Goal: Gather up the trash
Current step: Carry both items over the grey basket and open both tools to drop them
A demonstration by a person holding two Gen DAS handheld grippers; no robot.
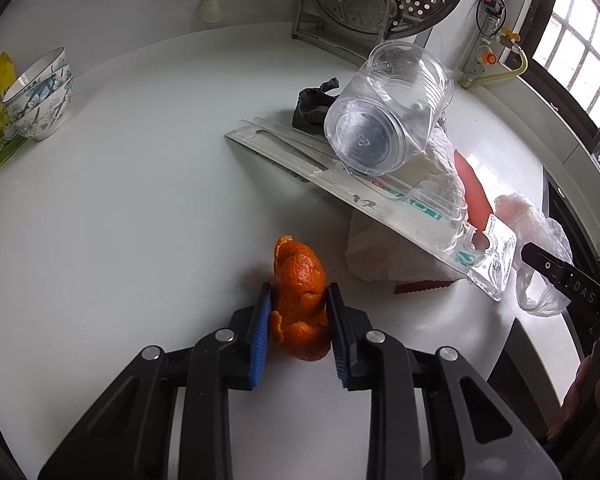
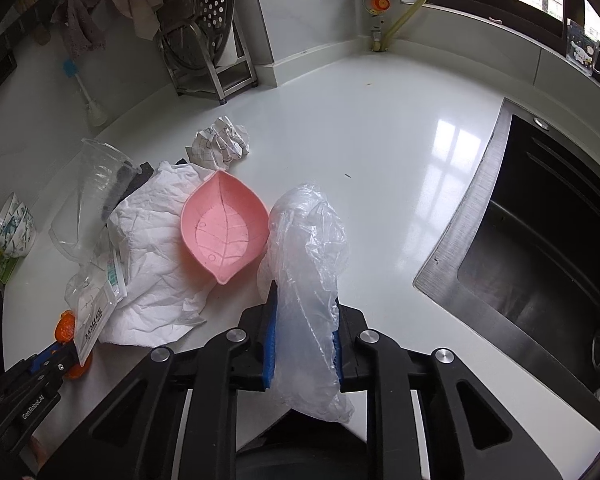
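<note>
An orange peel (image 1: 300, 300) is pinched between the blue pads of the left claw (image 1: 299, 312), narrowed onto it, its long axis running forward along the fingers, over the white surface (image 1: 140, 200). A crumpled clear plastic bag (image 2: 304, 280) is clamped in the right claw (image 2: 305, 320), draped lengthwise. Beside the bag lies a pink leaf-shaped dish (image 2: 224, 228) on white paper (image 2: 156, 280), with a clear cup (image 1: 384, 116), a blister pack (image 1: 380, 208) and a crumpled paper ball (image 2: 220, 142) beyond; the sink (image 2: 540, 232) lies on the bag's other side.

Orange peel (image 1: 300, 300): bright orange. Gripper pads (image 1: 262, 334): blue on black frames. Leaf-shaped dish (image 2: 224, 228): pink, veined relief. Countertop (image 2: 380, 128): glossy white. Stacked bowls (image 1: 40, 100), far left: white with dark floral print. Crumpled paper (image 2: 220, 142): white, apparently dark-gridded. Plastic bag (image 2: 308, 280): translucent, colourless.
</note>
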